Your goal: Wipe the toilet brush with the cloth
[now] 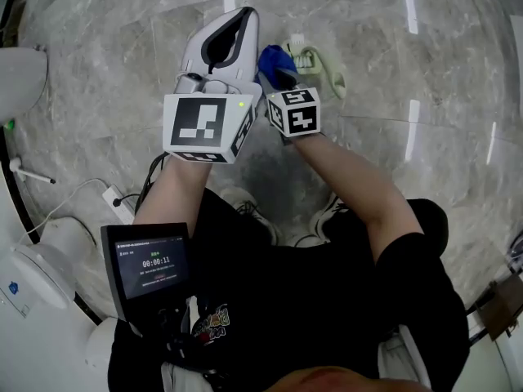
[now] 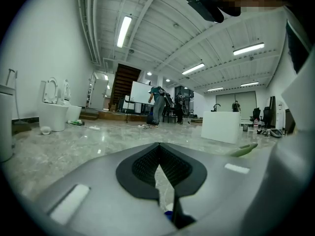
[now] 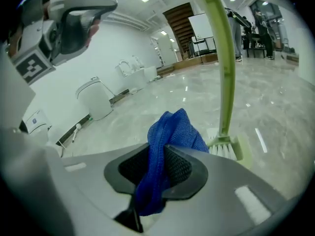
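Observation:
A blue cloth [image 3: 173, 132] is bunched between the jaws of my right gripper [image 3: 165, 149], which is shut on it. In the head view the cloth [image 1: 275, 60] sticks out past the right gripper [image 1: 276, 72]. The pale green toilet brush [image 1: 317, 64] sits just right of the cloth. Its white-bristled head [image 3: 225, 148] is close beside the cloth and its handle [image 3: 221, 58] rises out of frame. I cannot tell whether cloth and brush touch. My left gripper [image 1: 243, 16] is to the left, its tips [image 2: 157, 145] meeting with nothing between them.
A white toilet [image 1: 20, 80] stands at the far left, with more toilets [image 3: 93, 100] along the wall. A power strip and cable [image 1: 118, 202] lie on the marble floor by my left side. A white box [image 2: 221, 127] and people [image 2: 157, 104] are far off.

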Tool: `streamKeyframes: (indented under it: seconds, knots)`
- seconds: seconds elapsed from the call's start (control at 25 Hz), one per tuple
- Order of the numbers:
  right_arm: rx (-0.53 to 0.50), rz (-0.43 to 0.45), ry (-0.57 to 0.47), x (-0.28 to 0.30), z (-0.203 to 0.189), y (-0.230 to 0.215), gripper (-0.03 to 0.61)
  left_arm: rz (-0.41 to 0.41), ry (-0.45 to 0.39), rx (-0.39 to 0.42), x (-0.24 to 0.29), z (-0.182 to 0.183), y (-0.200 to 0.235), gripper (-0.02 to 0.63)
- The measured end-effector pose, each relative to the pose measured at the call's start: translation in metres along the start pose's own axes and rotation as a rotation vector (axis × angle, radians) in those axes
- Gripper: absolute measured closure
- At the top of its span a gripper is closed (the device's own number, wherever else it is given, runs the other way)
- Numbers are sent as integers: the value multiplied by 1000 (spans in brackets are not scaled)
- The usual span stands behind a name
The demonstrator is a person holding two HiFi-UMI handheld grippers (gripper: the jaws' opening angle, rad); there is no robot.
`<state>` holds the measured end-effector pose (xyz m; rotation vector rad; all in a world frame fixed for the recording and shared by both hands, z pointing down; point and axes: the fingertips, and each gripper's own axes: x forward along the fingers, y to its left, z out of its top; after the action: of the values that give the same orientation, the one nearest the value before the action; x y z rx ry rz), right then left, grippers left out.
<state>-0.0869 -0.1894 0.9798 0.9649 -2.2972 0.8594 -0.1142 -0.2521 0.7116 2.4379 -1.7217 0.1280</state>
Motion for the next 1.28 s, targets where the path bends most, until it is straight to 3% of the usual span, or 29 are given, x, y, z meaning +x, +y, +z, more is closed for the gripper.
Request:
streamKeyframes:
  seconds: [0.16,0.48,0.6,0.72,0.88,1.16,1.28]
  knots:
    - [81,-34,-3,18,0,-12,489,6,9,-4,-4,-3,2,601]
    - [55,-68,6,40,-6,-9,489,-1,19,3,-7,-8,-2,601]
    - [-36,-43,38,38,-17,-5,489,-3,17,2,-8,-7,-2,601]
    - [-206,4,102,30,-39,0,489,-8,11,7,-6,-6,-4,601]
    - [-342,-4,169,12,-62,-12,489,-22,13,6,0,-6,-8,601]
    - [-233,-130,197,-27,-85,-47,489,-24,32,-27,9,-12,-6,601]
    - [-249,-161,237,-49,-91,-66,489,-23,34,-35,15,-13,-6,601]
